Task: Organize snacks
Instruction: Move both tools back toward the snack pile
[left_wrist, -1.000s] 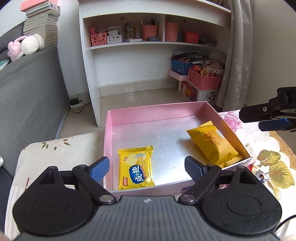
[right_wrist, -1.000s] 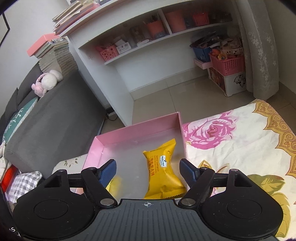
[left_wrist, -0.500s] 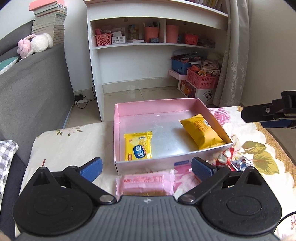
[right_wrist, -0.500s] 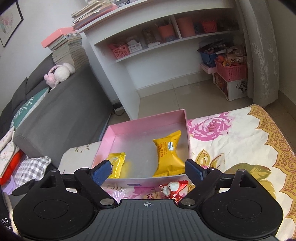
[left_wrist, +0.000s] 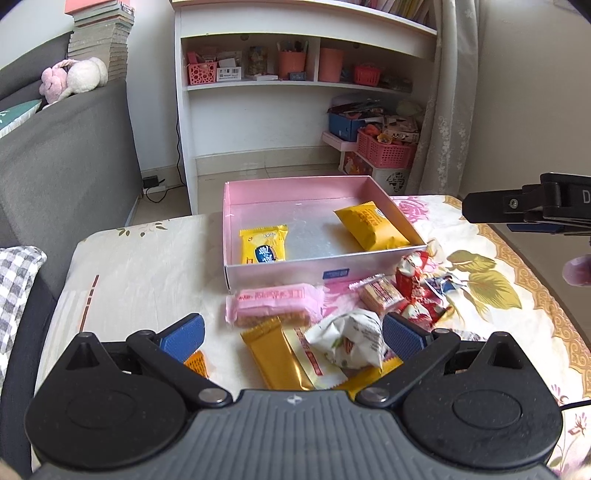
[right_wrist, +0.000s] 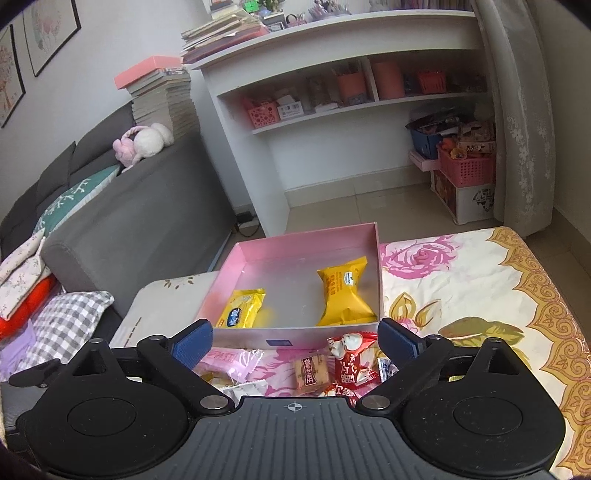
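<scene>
Left gripper (left_wrist: 291, 334) angled downward, blue-padded fingers (left_wrist: 183, 336) spread wide and empty, right gripper (right_wrist: 294, 339) angled downward, jaws opening with nothing gripped between its fingers (right_wrist: 397, 338)

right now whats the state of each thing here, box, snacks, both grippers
pink box: open, lidless, two snacks inside
yellow biscuit pack: flat in box
orange-yellow pack: in box, against the wall
pink snack bar: outside box, on cloth
left gripper: open, empty
right gripper: opening, empty

Right gripper (right_wrist: 294, 341) opening, empty, pink box (right_wrist: 258, 338) holding two yellow packets, loose snacks (right_wrist: 332, 365) beneath
</scene>
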